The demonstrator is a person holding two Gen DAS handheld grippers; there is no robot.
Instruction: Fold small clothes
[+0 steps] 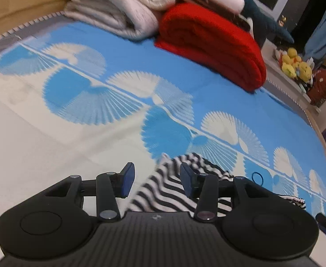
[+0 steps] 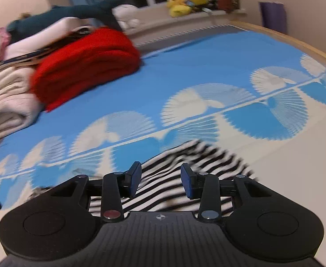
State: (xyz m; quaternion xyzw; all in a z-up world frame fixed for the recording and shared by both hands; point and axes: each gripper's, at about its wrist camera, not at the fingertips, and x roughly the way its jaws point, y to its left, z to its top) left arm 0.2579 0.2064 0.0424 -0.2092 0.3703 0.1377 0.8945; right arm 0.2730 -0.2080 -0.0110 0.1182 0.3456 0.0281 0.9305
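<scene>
A black-and-white striped small garment lies rumpled on the blue and white bed cover. My left gripper is open, its jaws wide apart, just above the garment's near edge. In the right wrist view the same striped garment lies below and ahead of my right gripper, which is also open with nothing between its pads. The garment's near part is hidden under each gripper body.
A folded red blanket and folded cream blankets are stacked at the far side of the bed. A small black hair tie lies beside the garment. Yellow plush toys sit on a ledge beyond the bed's wooden edge.
</scene>
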